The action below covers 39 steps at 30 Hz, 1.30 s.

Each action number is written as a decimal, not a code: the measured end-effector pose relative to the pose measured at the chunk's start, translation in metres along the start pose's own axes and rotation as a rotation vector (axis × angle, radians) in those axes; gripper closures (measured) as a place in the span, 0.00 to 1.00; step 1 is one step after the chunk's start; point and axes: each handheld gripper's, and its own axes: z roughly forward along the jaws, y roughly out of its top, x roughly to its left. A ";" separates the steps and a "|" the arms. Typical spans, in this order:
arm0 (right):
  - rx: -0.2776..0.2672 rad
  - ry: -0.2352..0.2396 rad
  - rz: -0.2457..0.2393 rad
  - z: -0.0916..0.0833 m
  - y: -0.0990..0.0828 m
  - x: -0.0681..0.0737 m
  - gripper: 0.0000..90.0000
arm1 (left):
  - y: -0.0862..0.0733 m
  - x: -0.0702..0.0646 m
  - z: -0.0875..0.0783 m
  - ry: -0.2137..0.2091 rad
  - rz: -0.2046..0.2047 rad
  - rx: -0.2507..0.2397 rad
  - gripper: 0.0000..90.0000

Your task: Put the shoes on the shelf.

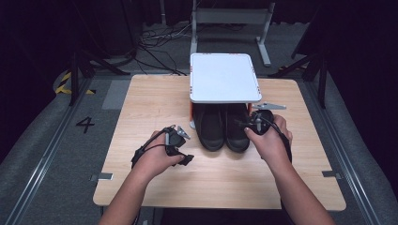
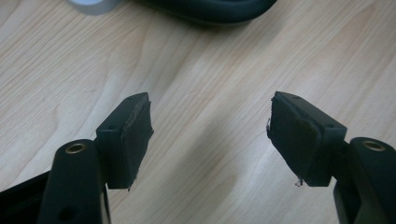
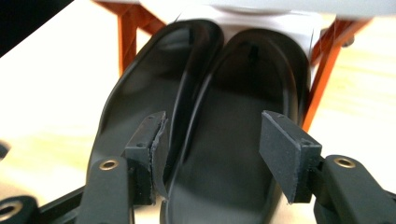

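A wooden table (image 1: 141, 103) fills the middle of the high view. At its upper centre stands a white rack (image 1: 224, 77) on orange legs. Under the rack, a pair of black shoes (image 1: 221, 127) lies side by side, long axes running up the frame, heels toward the person. The right tool (image 1: 248, 123) sits just right of the heels, nearer than the other, and looks along the shoes; its jaws stand spread with nothing gripped, the right shoe's heel (image 3: 233, 168) between them. The left tool (image 1: 180, 136) hovers lower left of the shoes, jaws spread over bare wood. The rack's legs flank the shoes closely.
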 end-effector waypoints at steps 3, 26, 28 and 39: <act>0.025 0.026 -0.006 -0.013 -0.010 -0.003 0.49 | 0.005 -0.004 0.001 -0.009 0.004 -0.005 0.37; 0.418 0.126 -0.081 0.006 -0.076 0.001 0.78 | 0.036 -0.039 0.054 -0.077 0.012 0.026 0.73; 0.423 0.133 -0.080 0.012 -0.075 0.001 0.78 | 0.041 -0.042 0.059 -0.072 0.017 0.031 0.72; 0.446 0.123 -0.072 0.030 -0.067 0.004 0.81 | 0.059 -0.048 0.072 -0.033 -0.034 0.070 0.77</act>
